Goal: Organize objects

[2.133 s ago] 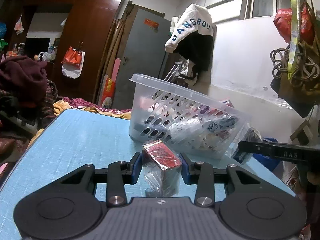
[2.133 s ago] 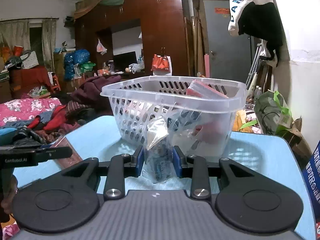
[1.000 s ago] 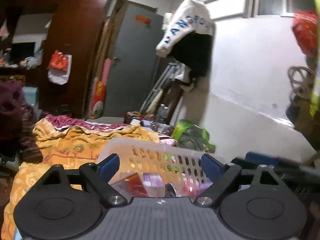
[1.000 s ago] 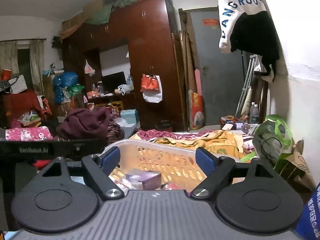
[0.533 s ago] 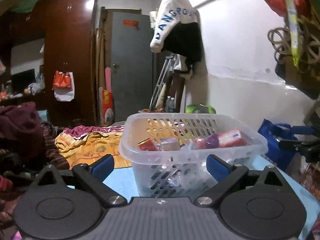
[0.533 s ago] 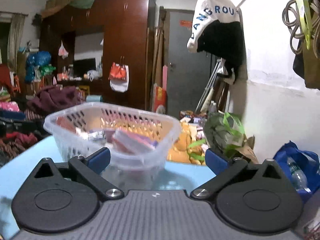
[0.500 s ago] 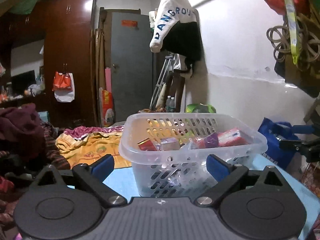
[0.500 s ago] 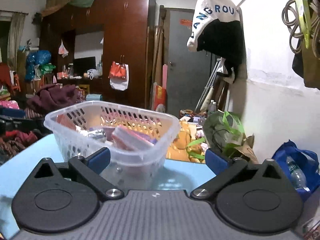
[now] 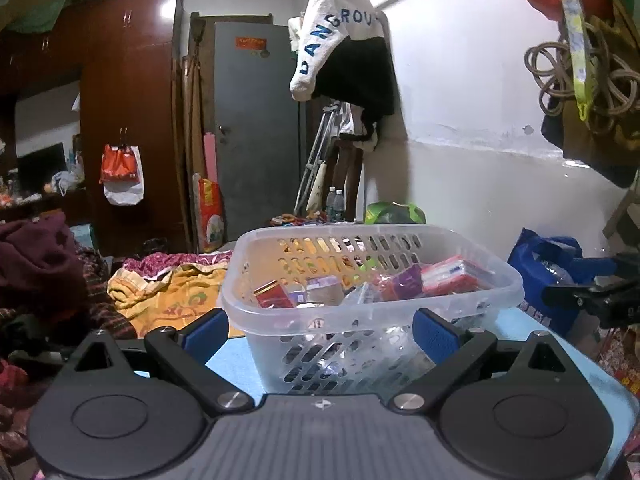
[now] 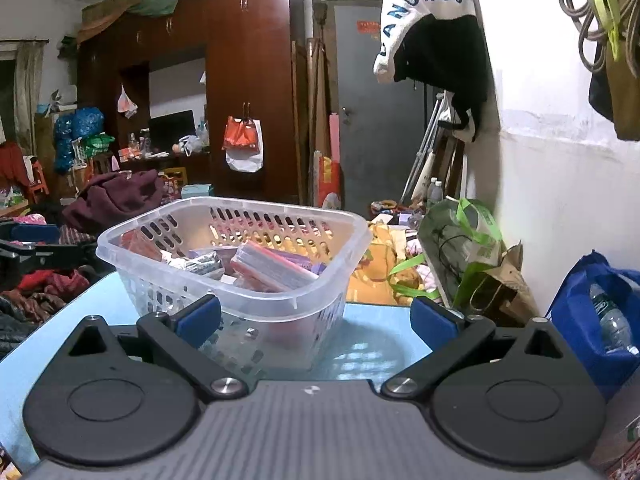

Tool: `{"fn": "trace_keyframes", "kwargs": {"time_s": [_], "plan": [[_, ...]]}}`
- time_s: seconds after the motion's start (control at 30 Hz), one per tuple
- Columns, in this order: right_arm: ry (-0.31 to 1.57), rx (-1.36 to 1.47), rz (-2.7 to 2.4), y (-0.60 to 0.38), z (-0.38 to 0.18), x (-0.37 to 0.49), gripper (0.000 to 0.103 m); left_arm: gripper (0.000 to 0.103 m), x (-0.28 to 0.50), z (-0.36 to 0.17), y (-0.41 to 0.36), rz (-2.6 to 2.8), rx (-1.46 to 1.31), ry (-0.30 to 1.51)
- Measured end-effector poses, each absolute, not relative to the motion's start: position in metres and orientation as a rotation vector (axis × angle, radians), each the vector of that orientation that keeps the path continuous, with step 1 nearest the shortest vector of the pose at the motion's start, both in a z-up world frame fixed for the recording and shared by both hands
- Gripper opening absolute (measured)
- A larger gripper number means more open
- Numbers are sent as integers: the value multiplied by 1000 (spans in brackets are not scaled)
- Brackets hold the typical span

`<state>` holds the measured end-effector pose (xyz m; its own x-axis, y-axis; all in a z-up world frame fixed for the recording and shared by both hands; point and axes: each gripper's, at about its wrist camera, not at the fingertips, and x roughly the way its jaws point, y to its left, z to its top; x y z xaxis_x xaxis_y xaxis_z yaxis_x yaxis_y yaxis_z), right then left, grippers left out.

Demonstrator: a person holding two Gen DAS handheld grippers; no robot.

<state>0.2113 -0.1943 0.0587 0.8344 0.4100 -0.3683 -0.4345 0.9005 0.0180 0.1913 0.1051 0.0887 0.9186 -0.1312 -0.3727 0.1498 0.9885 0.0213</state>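
On the blue table stands the clear basket, packets heaped inside, none left outside that I can see. Basket sits dead ahead of the left gripper, but off to the left of the right gripper. Left looks nearer. Both grippers have just spread their jaws wide; nothing between them.

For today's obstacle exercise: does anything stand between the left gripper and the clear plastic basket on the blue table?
Nothing visible does. The left gripper is open and empty, and the basket sits directly ahead of it on the blue table, its near wall showing between the spread fingers. Only bare tabletop lies between them.
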Motion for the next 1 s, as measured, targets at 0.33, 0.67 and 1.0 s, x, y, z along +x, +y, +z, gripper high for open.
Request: {"fn": "trace_keyframes", "kwargs": {"time_s": [0.33, 0.67, 1.0], "plan": [[379, -63, 469, -199, 58, 206, 103, 100, 178, 88, 95, -162, 61, 352], [407, -36, 474, -206, 53, 211, 103, 100, 182, 82, 89, -161, 63, 374], [407, -41, 482, -206, 53, 209, 103, 100, 182, 80, 92, -155, 51, 381]]}}
